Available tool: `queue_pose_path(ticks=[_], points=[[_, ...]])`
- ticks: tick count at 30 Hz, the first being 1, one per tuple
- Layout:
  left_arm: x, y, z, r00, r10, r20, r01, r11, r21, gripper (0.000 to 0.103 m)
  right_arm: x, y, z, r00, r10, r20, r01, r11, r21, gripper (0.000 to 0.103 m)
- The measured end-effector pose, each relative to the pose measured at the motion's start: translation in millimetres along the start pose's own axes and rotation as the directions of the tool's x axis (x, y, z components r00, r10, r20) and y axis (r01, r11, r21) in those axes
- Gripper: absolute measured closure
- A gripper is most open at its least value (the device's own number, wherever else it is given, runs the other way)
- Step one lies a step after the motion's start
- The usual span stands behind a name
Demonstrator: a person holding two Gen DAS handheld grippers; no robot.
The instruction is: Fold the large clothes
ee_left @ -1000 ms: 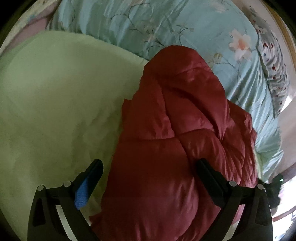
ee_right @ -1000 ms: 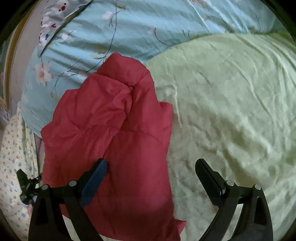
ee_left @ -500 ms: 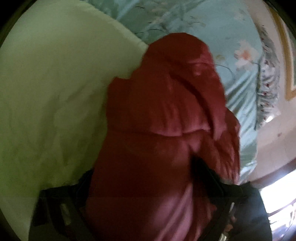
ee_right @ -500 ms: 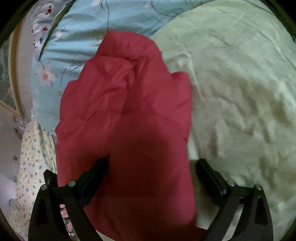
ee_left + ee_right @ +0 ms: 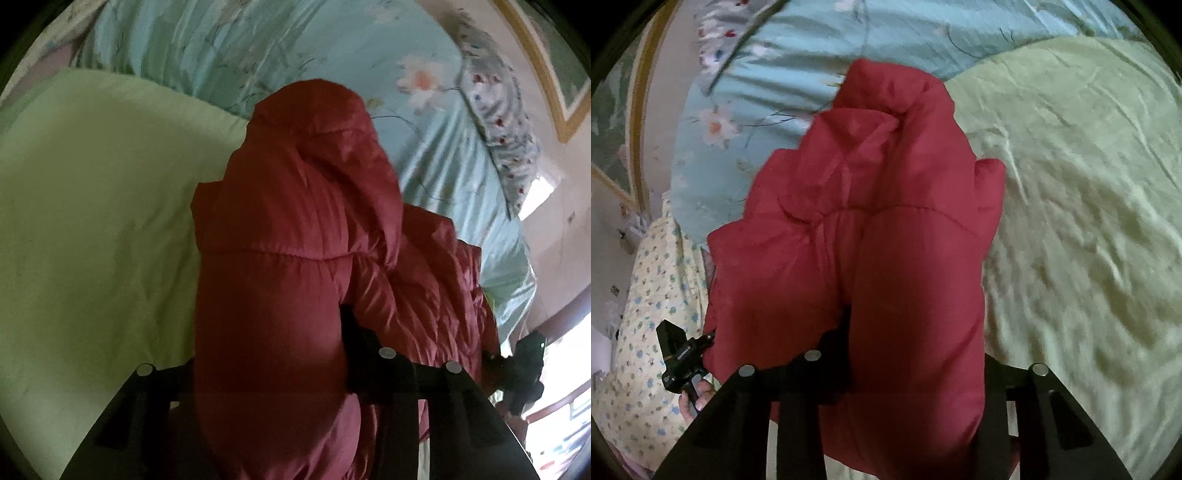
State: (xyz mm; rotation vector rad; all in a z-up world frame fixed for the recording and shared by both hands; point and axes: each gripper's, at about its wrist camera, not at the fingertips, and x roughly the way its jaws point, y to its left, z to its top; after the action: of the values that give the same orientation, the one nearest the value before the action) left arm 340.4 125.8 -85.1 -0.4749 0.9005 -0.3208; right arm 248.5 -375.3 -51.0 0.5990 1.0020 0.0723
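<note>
A red puffer jacket (image 5: 295,229) lies bunched on the bed, half on a green blanket (image 5: 92,221) and half on a blue floral quilt (image 5: 229,51). My left gripper (image 5: 269,343) is closing on the jacket's near fold. The padding bulges between its jaws, its right finger (image 5: 351,332) presses into the fabric, and its left finger is hidden behind it. In the right wrist view the same jacket (image 5: 886,206) fills the middle. My right gripper (image 5: 916,339) is closing on another near fold, left finger (image 5: 838,339) sunk into the cloth.
A flowered pillow (image 5: 498,122) lies at the quilt's far end below a framed picture (image 5: 554,74). A cream sheet with small flowers (image 5: 646,295) hangs at the bed's side. A hand (image 5: 696,400) holds the other gripper (image 5: 679,358) beside the jacket.
Both grippers went from wide open over the jacket to squeezing its near folds. The held padding has risen slightly and bulges towards both cameras.
</note>
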Motion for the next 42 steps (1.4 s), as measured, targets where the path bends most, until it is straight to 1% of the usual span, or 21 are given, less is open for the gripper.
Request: queue_pose_path(ticks=[3,7,12,15,20,23,26,28,30,31,32,33,35,38,39,40,42], points=[[-23,-7,-17,1.000,0.003,0.021,-0.003,1.000,0.024,0.063,-20,8,-18,0.999,0.028,0.024,-0.028,1.000,0.007,0.067],[-55,-8,-42,0.999,-0.003,0.040,0.002,0.999,0.032,0.064,-41,17,-47,0.999,0.036,0.030,-0.036,0.999,-0.005,0.067],[-90,2,-75,0.998,-0.033,0.049,0.032,0.999,0.005,0.064,-65,12,-80,0.998,0.050,0.031,-0.050,0.999,-0.009,0.067],[-110,14,-96,0.998,-0.049,0.045,0.049,0.999,-0.009,0.064,-77,9,-100,0.998,0.054,0.040,-0.054,0.998,-0.013,0.067],[-126,24,-114,0.997,-0.067,0.033,0.068,0.997,-0.043,0.063,-80,1,-109,0.998,0.045,0.036,-0.046,0.999,0.014,0.067],[-134,31,-124,0.997,-0.068,0.027,0.070,0.995,-0.066,0.063,-85,7,-111,0.999,0.044,0.030,-0.044,0.999,-0.008,0.067],[-130,40,-130,1.000,-0.016,0.009,0.016,0.997,-0.076,0.061,-84,6,-118,0.999,0.016,0.028,-0.015,1.000,-0.027,0.066],[-127,42,-134,0.999,0.030,0.014,-0.029,0.997,-0.074,0.058,-75,0,-120,0.999,-0.041,0.019,0.041,0.999,-0.027,0.064],[-127,40,-140,0.996,0.085,0.036,-0.084,0.995,-0.050,0.053,-70,-3,-121,0.997,-0.069,0.026,0.070,0.997,-0.031,0.057],[-127,38,-142,0.993,0.110,0.043,-0.109,0.993,-0.036,0.049,-68,-4,-122,0.996,-0.080,0.031,0.081,0.996,-0.030,0.056],[-126,33,-144,0.986,0.155,0.055,-0.154,0.988,-0.013,0.048,-67,-4,-122,0.995,-0.089,0.033,0.090,0.995,-0.031,0.053],[-126,30,-146,0.983,0.173,0.060,-0.173,0.985,-0.002,0.046,-66,-4,-123,0.994,-0.099,0.039,0.100,0.994,-0.034,0.049],[-126,25,-149,0.976,0.207,0.071,-0.208,0.978,0.015,0.041,-65,-4,-124,0.992,-0.119,0.050,0.121,0.992,-0.036,0.044],[-128,27,-153,0.974,0.217,0.071,-0.217,0.976,-0.014,0.031,-63,-8,-125,0.988,-0.140,0.058,0.142,0.989,-0.028,0.035],[-128,27,-154,0.972,0.225,0.072,-0.223,0.974,-0.029,0.026,-63,-9,-126,0.988,-0.144,0.059,0.145,0.989,-0.022,0.032],[-130,27,-154,0.971,0.226,0.076,-0.223,0.974,-0.046,0.023,-63,-12,-126,0.987,-0.147,0.060,0.148,0.989,-0.013,0.029],[-134,30,-157,0.975,0.206,0.085,-0.199,0.977,-0.081,0.023,-64,-16,-127,0.988,-0.145,0.059,0.144,0.989,0.007,0.022]])
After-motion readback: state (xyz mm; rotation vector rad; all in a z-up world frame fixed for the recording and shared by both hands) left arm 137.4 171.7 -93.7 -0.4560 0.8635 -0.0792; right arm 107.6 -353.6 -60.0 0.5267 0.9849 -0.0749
